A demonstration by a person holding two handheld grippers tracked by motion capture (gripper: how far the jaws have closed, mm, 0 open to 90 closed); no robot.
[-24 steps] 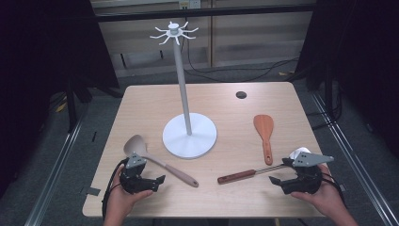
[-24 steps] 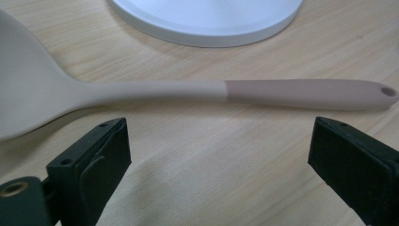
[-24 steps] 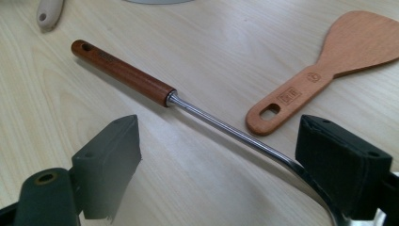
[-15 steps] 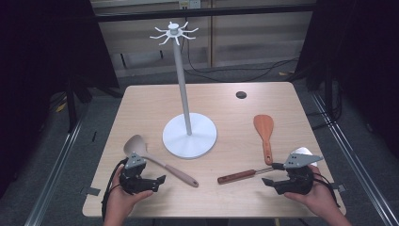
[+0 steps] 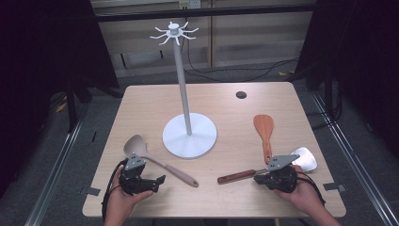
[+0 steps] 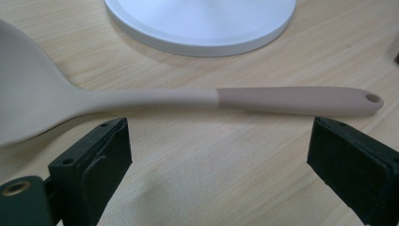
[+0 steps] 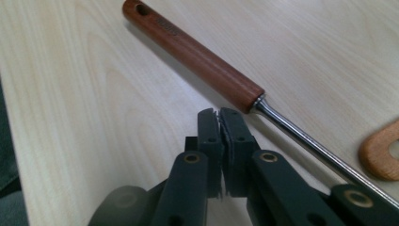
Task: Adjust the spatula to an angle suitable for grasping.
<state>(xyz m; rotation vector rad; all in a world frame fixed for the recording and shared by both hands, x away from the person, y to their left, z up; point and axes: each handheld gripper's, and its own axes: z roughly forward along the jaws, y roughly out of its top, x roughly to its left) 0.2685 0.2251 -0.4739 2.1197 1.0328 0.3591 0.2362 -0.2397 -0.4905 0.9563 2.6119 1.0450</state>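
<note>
Two grippers, neither holding anything. Left gripper (image 5: 159,179) has its fingers (image 6: 96,157) wide apart, low over the bench (image 5: 226,106), nothing between them; the beige silicone spoon (image 6: 155,98) lies flat just past the tips, handle crosswise to the gap. Right gripper (image 7: 220,123) has its fingers pressed together on nothing, tips just beside the brown wooden handle of the metal turner (image 7: 195,49), where the handle meets the steel shaft. Can't tell if they touch it. The turner's blade (image 5: 304,158) sits by the right hand (image 5: 301,193). Wooden spatula (image 5: 264,131) lies flat further up the bench, untouched.

White hook stand (image 5: 188,127) in the middle: all hooks at the top (image 5: 174,32) bare. My read: job is hanging utensils, none done, three left. No grasp made yet, so it looks like the very start.
</note>
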